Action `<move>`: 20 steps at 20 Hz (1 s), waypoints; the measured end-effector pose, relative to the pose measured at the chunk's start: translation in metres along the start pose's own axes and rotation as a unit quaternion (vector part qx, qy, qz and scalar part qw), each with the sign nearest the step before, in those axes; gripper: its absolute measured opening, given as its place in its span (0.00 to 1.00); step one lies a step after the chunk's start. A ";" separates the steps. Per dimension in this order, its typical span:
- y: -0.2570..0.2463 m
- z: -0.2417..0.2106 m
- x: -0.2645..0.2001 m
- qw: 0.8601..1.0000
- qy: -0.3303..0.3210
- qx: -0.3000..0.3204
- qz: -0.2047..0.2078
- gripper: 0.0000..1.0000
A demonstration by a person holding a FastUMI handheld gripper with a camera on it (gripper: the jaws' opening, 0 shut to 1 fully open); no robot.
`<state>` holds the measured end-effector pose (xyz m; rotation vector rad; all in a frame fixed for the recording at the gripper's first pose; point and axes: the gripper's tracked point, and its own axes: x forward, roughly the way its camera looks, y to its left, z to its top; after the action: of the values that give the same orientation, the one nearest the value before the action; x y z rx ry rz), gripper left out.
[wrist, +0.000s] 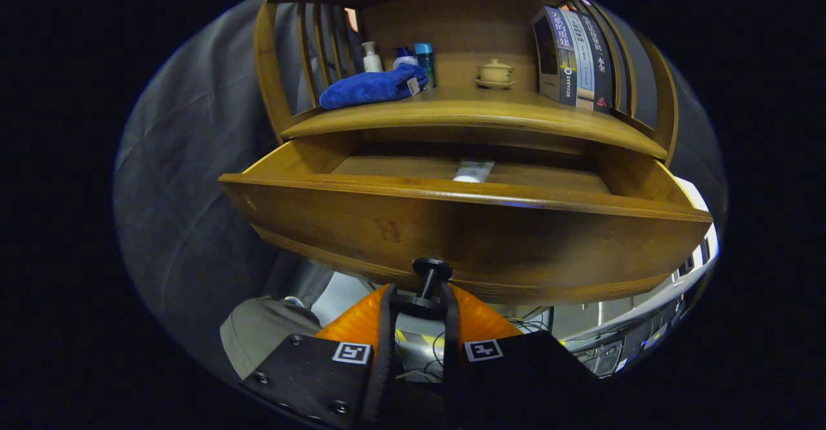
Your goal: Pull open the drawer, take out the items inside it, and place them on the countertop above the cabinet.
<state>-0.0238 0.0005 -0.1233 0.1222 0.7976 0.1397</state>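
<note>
Drawer (pixel 452 223) is seen pulled well out at frame centre, its knob (pixel 431 274) clamped between the fingers of the hand-held gripper (pixel 419 307) at lower centre. A white tube (pixel 473 172) lies inside, near the back, just under the desk (pixel 464 113). Risks judged: drawer pulled off its runners if hauled further; tube hidden behind the front panel, so a blind reach may be fouled on the desk edge.
</note>
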 end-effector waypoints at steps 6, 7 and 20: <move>0.009 -0.018 -0.015 1.000 0.012 -0.011 0.006 0.39; 0.010 -0.023 -0.018 1.000 0.021 -0.012 0.006 0.39; 0.020 -0.048 -0.041 1.000 0.026 0.003 0.011 0.46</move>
<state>-0.0879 0.0162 -0.1242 0.1326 0.8489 0.1625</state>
